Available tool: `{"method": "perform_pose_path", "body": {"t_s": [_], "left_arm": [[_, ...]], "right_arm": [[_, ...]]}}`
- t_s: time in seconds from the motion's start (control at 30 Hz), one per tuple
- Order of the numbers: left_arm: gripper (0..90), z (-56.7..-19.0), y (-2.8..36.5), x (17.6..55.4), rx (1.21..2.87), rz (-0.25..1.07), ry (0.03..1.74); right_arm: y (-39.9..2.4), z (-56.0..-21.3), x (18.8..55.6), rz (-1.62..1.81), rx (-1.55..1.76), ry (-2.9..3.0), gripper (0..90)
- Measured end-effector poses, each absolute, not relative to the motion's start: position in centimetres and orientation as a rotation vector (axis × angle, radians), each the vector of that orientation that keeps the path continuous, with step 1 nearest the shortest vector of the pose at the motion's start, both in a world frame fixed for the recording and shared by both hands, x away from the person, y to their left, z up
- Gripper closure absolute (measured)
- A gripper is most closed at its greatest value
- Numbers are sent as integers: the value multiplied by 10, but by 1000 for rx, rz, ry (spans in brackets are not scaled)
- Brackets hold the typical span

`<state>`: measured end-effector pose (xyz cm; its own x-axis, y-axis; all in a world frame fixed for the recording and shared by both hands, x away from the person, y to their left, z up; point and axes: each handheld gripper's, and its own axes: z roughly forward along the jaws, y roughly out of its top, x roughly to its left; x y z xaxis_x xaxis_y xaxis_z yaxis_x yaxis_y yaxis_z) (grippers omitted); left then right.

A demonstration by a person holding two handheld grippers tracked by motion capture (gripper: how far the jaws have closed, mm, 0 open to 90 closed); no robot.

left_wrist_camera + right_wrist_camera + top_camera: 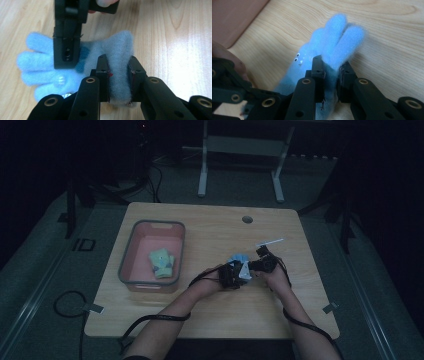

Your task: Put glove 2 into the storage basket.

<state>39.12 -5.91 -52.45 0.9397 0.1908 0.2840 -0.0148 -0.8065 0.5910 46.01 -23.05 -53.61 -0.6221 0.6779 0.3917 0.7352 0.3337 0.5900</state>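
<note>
So we've got a fuzzy light-blue glove (75, 67) lying on the wooden counter (210, 315), a bit toward 4 o'clock of the counter's middle in the high view, and both our hand-held grippers are on it at once.

The left hand-held gripper (119, 75) is clenched on the cuff end of the glove. In the left gripper view the fleece bulges between the two pads and is squeezed tight, with the glove's fingers fanning out toward 9 o'clock. In that same view, the right hand-held gripper (67, 47) comes down from 12 o'clock onto the palm part, just beside a darker blue patch.

In the right gripper view its own jaws are grasping a pinch of the blue fleece too (331, 72), with two of the glove's fingers sticking up toward 12 o'clock past the pads. There's a tiny printed face with little eyes on the glove, at about 10 o'clock from the jaws.

From the high view, the two grippers sit nearly touching, left one (231, 276) at 9 o'clock of the right one (260, 265).

Off at 9 o'clock, well apart from the glove, sits a pink bin (131, 255) with a grey rim, and a greenish glove (162, 262) is lying inside it.
</note>
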Motion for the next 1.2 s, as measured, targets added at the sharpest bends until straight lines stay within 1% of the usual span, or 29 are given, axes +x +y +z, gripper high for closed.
{"method": "perform_pose_path", "body": {"t_s": [0.2,0.27,0.43,0.6,0.7,0.93,1.2], "left_arm": [[757,-510,-52,389,2485,444,112],[757,-503,-49,387,2489,448,117],[758,-492,-44,385,2490,464,112],[758,-476,-34,382,2485,492,112],[758,-471,-30,381,2485,499,114],[758,-453,-8,376,2479,527,145],[758,-442,18,373,2498,557,177]], "right_arm": [[-229,-529,458,-1217,-1299,-2488,792],[-225,-519,456,-1252,-1275,-2500,792],[-222,-511,454,-1285,-1258,-2500,791],[-211,-492,453,-1317,-1225,-2519,791],[-207,-487,453,-1321,-1214,-2528,791],[-185,-468,453,-1339,-1151,-2549,791],[-156,-456,456,-1353,-1079,-2567,791]]}}
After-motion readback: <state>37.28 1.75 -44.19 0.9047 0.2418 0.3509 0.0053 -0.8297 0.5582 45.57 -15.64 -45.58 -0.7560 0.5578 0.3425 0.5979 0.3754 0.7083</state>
